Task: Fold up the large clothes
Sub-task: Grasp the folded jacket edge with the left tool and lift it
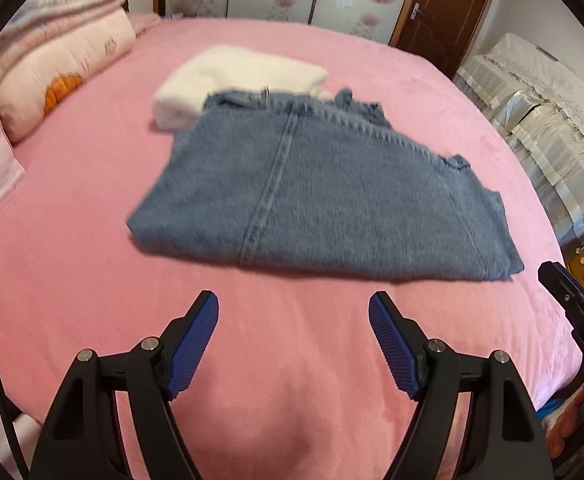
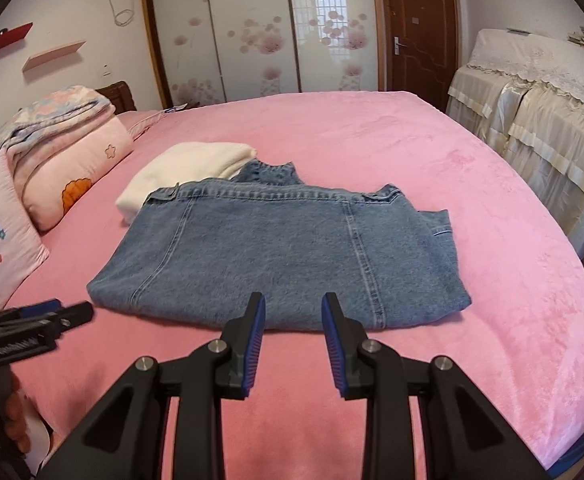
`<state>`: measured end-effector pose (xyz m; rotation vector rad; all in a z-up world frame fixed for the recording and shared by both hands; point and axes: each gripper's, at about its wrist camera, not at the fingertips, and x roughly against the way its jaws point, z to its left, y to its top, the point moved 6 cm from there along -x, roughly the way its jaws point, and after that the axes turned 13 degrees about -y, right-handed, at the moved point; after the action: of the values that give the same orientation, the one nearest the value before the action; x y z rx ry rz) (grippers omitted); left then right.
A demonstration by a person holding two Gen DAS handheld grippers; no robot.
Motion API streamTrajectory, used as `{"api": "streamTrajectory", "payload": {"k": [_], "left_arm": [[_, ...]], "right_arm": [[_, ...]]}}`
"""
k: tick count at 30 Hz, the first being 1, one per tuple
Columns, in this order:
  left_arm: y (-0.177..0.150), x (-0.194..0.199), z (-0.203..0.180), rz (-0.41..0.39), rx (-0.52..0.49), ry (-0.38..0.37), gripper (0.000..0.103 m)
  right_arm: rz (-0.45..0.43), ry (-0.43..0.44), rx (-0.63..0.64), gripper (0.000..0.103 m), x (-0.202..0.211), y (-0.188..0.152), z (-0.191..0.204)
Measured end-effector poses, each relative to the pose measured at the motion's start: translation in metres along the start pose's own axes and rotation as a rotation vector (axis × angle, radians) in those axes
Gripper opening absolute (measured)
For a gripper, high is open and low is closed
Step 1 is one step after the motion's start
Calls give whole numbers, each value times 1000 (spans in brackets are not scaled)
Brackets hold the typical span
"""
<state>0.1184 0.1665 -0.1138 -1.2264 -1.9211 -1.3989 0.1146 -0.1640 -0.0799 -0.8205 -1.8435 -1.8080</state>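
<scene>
A blue denim jacket (image 1: pixel 324 196) lies folded into a flat rectangle on the pink bed (image 1: pixel 92 288); it also shows in the right wrist view (image 2: pixel 284 248). My left gripper (image 1: pixel 294 304) is open and empty, above the bed just short of the jacket's near edge. My right gripper (image 2: pixel 293 304) is open by a narrower gap and empty, its fingertips (image 2: pixel 258 308) over the jacket's near edge. The left gripper shows at the left edge of the right wrist view (image 2: pixel 56 312), and the right gripper at the right edge of the left wrist view (image 1: pixel 572 304).
A folded white garment (image 2: pixel 180 168) lies behind the jacket, touching its far left corner. Pillows and folded quilts (image 2: pixel 64 148) are stacked at the bed's left. Cloth-covered furniture (image 2: pixel 532 120) stands to the right. A wardrobe (image 2: pixel 252 28) and door (image 2: pixel 416 24) are behind.
</scene>
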Motion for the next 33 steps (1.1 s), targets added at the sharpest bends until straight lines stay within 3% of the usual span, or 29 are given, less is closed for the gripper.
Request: {"api": "streamTrajectory", "payload": {"k": [8,21,27,33], "left_arm": [[-14,-48,22,33,127,-163,76],[7,-119,81,-81,386,-409,76],[32,-136,98,-160,417,-453,76],[63,-157,109,-201,460,-451,76]], "right_arm": [[24,30,-15,34,-20,-17,15],[72,31,-25,34,-89,-26,37],[64,59,-24,34,-111,-19,51],[55,59,-13,33,-130,-11,60]]}}
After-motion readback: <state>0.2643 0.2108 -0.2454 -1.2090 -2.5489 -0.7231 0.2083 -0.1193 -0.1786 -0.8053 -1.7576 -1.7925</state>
